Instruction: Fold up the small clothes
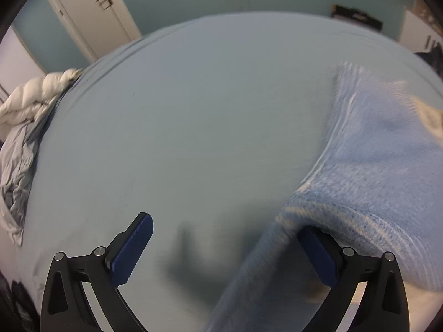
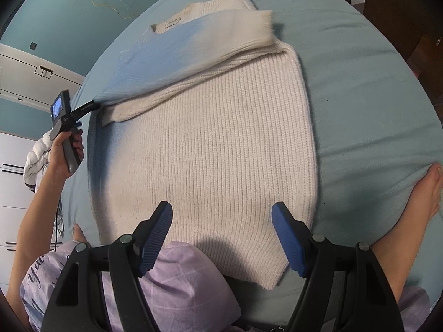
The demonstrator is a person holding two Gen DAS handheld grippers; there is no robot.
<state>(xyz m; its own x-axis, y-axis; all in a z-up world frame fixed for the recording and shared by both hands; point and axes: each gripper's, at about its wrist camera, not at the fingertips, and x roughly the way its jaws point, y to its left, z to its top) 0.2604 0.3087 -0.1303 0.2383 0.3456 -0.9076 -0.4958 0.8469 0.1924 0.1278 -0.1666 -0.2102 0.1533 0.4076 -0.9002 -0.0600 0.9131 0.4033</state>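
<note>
A cream knit sweater (image 2: 221,138) lies flat on the light blue bed sheet (image 2: 360,96), neck at the far end. Its blue-to-cream left sleeve (image 2: 193,47) is folded across the chest. In the left wrist view the sleeve (image 1: 373,166) drapes over the right finger of my left gripper (image 1: 224,249), whose jaws stand wide apart. From the right wrist view the left gripper (image 2: 91,105) touches the sleeve's shoulder end. My right gripper (image 2: 221,238) is open and empty, hovering over the sweater's hem.
A white and grey duvet (image 1: 25,127) is bunched at the bed's left edge. The person's lilac-clad knee (image 2: 177,282) and bare foot (image 2: 420,199) rest at the bed's near side. A white door (image 1: 88,11) and wardrobe (image 2: 16,83) stand behind.
</note>
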